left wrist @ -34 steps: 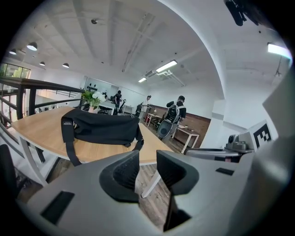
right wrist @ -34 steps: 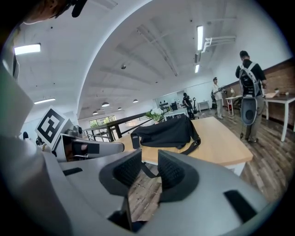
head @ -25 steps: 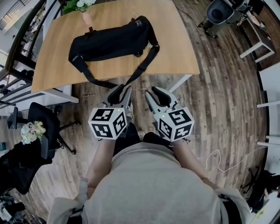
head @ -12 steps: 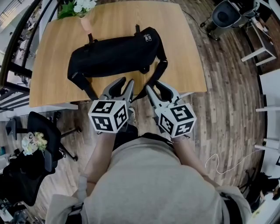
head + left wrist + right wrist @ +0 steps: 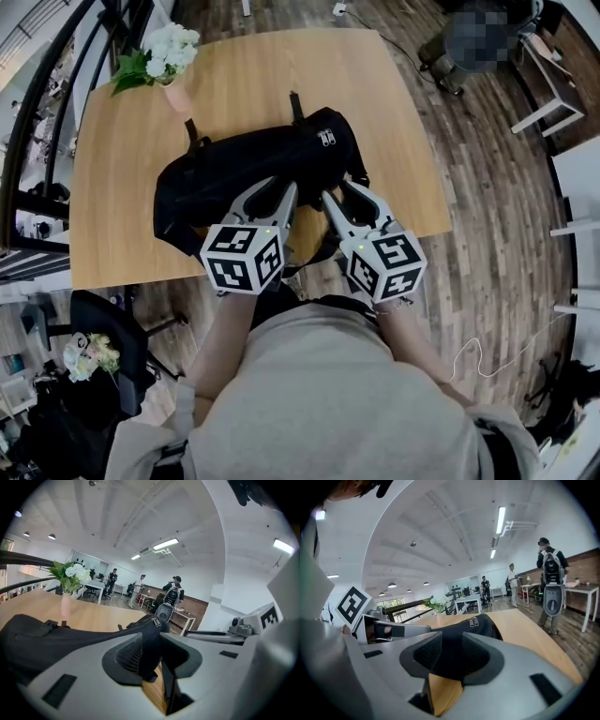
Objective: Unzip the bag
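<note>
bag: black bag (image 5: 234,173) lies across the middle of the desk (image 5: 103,187), close to the near edge; zip looks shut
zip pulls (image 5: 325,139): on top at bag's right end
left gripper (image 5: 281,190): jaws apart, empty, over bag's near side
right gripper (image 5: 345,193): jaws apart, just been opening, nothing between them
step: reaching in
how: probably left pins fabric beside pulls, right pinches one pull only, drags along zip line

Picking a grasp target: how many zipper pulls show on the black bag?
2. Both zipper pulls sit side by side on top of the black bag, at its end away from the vase. Others may be hidden.
</note>
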Action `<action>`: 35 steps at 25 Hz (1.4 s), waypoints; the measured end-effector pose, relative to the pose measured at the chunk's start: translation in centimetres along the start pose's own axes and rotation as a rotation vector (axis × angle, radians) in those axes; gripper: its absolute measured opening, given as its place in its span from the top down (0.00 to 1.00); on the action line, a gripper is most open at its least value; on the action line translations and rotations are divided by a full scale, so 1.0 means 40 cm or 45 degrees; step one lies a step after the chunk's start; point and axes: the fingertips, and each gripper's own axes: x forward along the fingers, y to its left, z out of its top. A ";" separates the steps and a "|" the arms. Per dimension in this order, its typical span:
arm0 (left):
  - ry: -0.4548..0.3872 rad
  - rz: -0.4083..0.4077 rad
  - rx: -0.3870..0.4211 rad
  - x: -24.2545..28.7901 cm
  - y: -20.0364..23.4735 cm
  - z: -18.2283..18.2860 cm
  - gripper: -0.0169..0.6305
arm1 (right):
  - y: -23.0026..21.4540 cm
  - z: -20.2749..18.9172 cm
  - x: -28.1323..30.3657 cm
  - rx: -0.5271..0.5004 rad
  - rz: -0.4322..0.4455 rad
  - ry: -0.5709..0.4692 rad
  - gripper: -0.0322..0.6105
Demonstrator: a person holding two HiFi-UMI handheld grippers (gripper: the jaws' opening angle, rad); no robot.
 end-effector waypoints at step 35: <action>-0.022 -0.060 0.055 0.155 0.007 0.096 0.80 | -0.193 0.122 0.136 0.002 0.008 0.009 0.73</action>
